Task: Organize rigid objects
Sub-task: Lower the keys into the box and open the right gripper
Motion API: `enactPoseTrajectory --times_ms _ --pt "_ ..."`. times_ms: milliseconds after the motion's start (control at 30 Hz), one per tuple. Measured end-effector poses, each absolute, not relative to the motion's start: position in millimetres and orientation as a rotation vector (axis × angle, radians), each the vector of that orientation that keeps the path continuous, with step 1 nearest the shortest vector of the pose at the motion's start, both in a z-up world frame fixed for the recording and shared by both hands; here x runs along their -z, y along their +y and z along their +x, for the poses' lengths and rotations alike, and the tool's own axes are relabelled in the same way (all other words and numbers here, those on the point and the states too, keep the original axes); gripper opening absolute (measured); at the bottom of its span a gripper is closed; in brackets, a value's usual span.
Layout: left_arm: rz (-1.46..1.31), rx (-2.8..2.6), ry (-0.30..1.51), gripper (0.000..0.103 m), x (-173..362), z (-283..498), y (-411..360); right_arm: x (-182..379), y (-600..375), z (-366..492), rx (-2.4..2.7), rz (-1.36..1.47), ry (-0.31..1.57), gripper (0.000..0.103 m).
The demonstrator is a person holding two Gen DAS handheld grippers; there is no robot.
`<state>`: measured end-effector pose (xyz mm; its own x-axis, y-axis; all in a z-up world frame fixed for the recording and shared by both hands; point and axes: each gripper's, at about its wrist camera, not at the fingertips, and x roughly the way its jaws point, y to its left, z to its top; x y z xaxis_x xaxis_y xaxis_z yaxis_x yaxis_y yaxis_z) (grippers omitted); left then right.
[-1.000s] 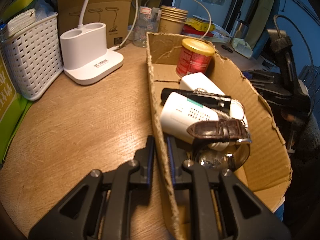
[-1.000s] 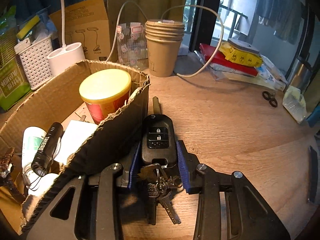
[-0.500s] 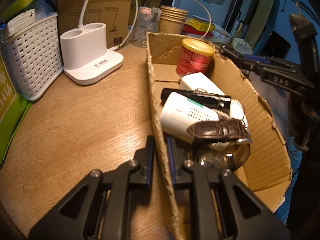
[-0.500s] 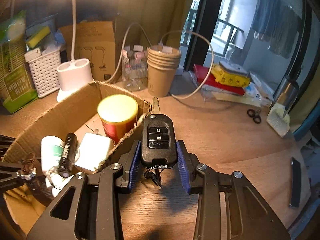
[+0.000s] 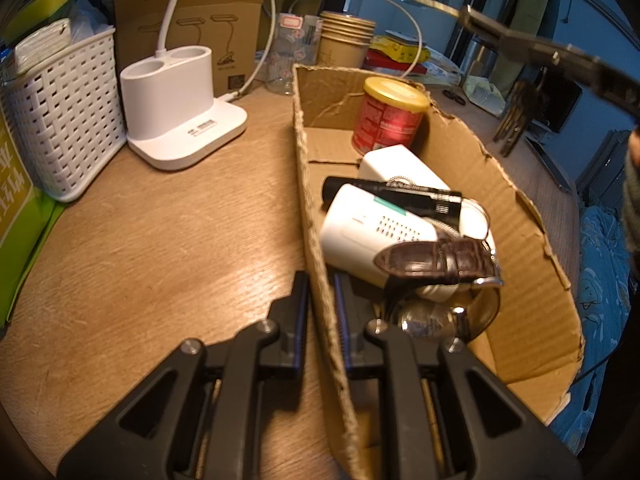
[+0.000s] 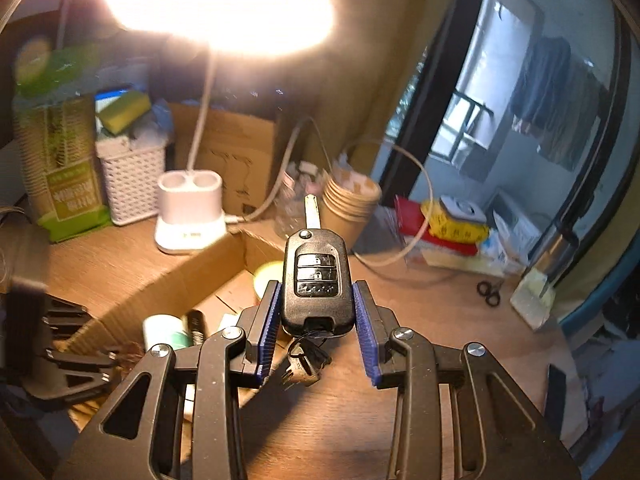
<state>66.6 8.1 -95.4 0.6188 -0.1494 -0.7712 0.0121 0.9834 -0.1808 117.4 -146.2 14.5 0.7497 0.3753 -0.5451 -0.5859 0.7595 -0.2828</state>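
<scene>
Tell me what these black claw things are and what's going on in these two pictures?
They are two grabbers that a person holds, one in each hand. Each has two fingers and a little camera looking along them, so each picture comes from one grabber.

In the left grabber's picture, the left gripper pinches the wall of a cardboard box on a wooden table. Inside the box lie a red can, a black flashlight, a white gadget and a watch.

In the right grabber's picture, the right gripper squeezes a car key, with more keys dangling under it, above the table beside the box. A white lamp shines brightly behind.
</scene>
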Motion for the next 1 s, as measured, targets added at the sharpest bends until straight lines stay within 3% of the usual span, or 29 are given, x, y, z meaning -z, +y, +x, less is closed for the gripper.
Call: enactPoseTrajectory --times_ms 367,1000 --pt "-0.164 0.094 0.900 0.014 95 67 8 -23 -99 88 -0.662 -0.507 0.436 0.037" --pt "-0.164 0.094 0.900 0.014 95 66 8 39 -73 122 -0.704 -0.462 0.584 0.037"
